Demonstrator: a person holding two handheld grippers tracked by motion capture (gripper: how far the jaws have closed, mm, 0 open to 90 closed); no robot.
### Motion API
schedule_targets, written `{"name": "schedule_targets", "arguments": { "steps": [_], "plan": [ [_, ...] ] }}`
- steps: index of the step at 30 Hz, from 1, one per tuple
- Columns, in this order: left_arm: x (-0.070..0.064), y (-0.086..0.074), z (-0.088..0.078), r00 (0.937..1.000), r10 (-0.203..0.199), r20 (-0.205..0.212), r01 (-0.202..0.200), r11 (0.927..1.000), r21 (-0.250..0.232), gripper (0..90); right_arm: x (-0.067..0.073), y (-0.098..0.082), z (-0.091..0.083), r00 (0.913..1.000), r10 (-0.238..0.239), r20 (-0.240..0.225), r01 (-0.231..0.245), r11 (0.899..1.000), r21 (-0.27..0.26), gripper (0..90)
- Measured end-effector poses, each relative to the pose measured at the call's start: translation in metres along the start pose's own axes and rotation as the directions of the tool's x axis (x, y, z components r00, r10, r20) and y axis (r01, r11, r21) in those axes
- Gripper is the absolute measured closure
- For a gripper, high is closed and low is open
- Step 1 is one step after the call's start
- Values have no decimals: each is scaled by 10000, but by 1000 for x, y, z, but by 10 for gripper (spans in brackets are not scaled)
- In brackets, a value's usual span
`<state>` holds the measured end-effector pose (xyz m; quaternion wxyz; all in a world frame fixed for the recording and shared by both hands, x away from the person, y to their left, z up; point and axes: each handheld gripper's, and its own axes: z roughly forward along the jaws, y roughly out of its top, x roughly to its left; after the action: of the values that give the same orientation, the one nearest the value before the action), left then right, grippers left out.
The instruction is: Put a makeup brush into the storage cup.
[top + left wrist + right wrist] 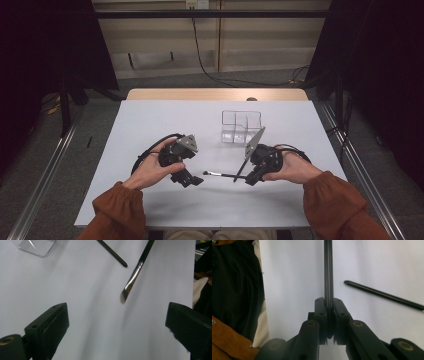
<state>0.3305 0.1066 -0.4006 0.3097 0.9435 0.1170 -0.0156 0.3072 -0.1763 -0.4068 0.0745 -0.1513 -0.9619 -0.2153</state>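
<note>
On a white table (150, 120), the right gripper (248, 178) clamps a slim black brush (220, 174); the left gripper (192, 180), jaws spread wide and empty, sits just beside its bristle tip. Beyond both stands a clear organizer (241, 126).

A clear plastic organiser (241, 126) with several compartments stood on the white bench (150, 120), toward its far right part. A strip of bare wood (215, 94) showed along the far edge of the bench. Beyond it lay grey floor (165, 80), where a black cable (210, 70) hung down from the pale wall (160, 40) and trailed off to the right. Metal rails (45, 175) ran along both sides of the bench, and dark curtains (45, 45) closed in both sides.
</note>
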Motion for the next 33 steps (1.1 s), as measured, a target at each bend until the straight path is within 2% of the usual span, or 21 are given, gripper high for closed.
{"name": "schedule_targets", "arguments": {
  "steps": [5, 9, 12, 15, 19, 22, 23, 25, 27, 28, 30, 32, 33],
  "plan": [
    [0, -7, -2, 9999, -146, -56, 145, 9997, -175, 50, 0, -15, -6, 9990, 413, 165, -407, 9986, -336, 838],
    [0, -11, -1, 9995, -273, -143, 271, 9995, -188, 39, 2, -21, -6, 9985, 480, 278, -464, 9974, -552, 838],
    [1, -15, -1, 9994, -326, -73, 323, 9987, -385, 39, 1, -24, -6, 9962, 724, 491, -672, 9926, -1010, 838],
    [3, -21, -3, 9985, -545, -59, 541, 9970, -547, 39, 2, -27, -6, 9947, 826, 618, -730, 9868, -1449, 838],
    [6, -27, -6, 9967, -797, -152, 783, 9942, -735, 39, 5, -33, -2, 9943, 1002, 367, -919, 9789, -1826, 837],
    [6, -32, -6, 9952, -939, -263, 916, 9929, -756, 39, 5, -35, -1, 9926, 1160, 365, -1044, 9666, -2341, 837],
    [6, -33, -6, 9958, -864, -309, 843, 9943, -658, 39, 6, -35, 0, 9917, 1245, 329, -1121, 9604, -2550, 838],
    [6, -36, -5, 9950, -969, -221, 949, 9924, -787, 39, 6, -37, 4, 9914, 1263, 340, -1117, 9529, -2820, 838],
    [6, -37, -6, 9945, -969, -397, 937, 9928, -750, 40, 6, -40, 8, 9885, 1474, 336, -1295, 9402, -3152, 838],
    [6, -38, -6, 9935, -1080, -362, 1045, 9905, -896, 39, 6, -42, 10, 9877, 1540, 276, -1359, 9317, -3368, 838],
    [7, -39, -6, 9935, -1059, -423, 1018, 9908, -886, 39, 6, -45, 12, 9844, 1750, 208, -1550, 9159, -3703, 838],
    [7, -40, -5, 9930, -1118, -385, 1079, 9900, -913, 39, 5, -48, 13, 9822, 1860, 275, -1617, 9103, -3811, 838],
    [7, -40, -5, 9933, -1080, -406, 1042, 9908, -867, 40, 5, -48, 13, 9806, 1942, 274, -1678, 9031, -3952, 838]
  ]
}}
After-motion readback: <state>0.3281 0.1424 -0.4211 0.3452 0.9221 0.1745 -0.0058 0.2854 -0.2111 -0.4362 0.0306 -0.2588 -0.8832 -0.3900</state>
